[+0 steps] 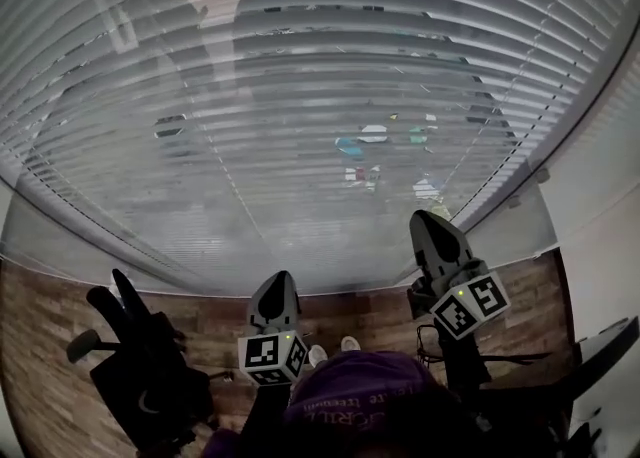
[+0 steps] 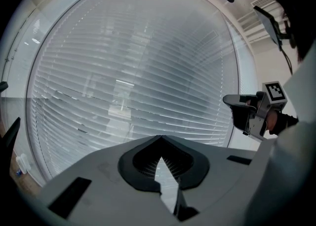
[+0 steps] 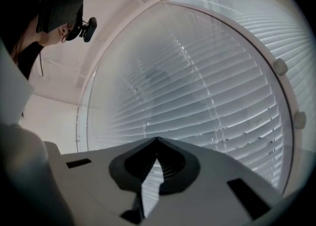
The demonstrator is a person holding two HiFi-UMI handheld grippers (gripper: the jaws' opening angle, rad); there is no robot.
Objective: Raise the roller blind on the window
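Note:
The slatted blind [image 1: 300,116] hangs lowered over the whole window, and it also fills the left gripper view [image 2: 133,77] and the right gripper view [image 3: 207,87]. My left gripper [image 1: 279,282] is held low in front of the blind's bottom, its jaws together at the tips [image 2: 159,137] with nothing between them. My right gripper [image 1: 428,220] sits higher, near the blind's right edge, and also shows in the left gripper view [image 2: 243,107]. Its jaws meet at the tips [image 3: 157,139]. I see no cord or chain between them. A thin cord [image 3: 210,96] runs down the slats.
A white wall [image 1: 600,196] borders the window on the right, where the frame carries two round knobs [image 3: 280,66]. A dark office chair [image 1: 140,366] stands at the lower left on the wooden floor [image 1: 40,326]. The person's shoes [image 1: 330,351] are below the grippers.

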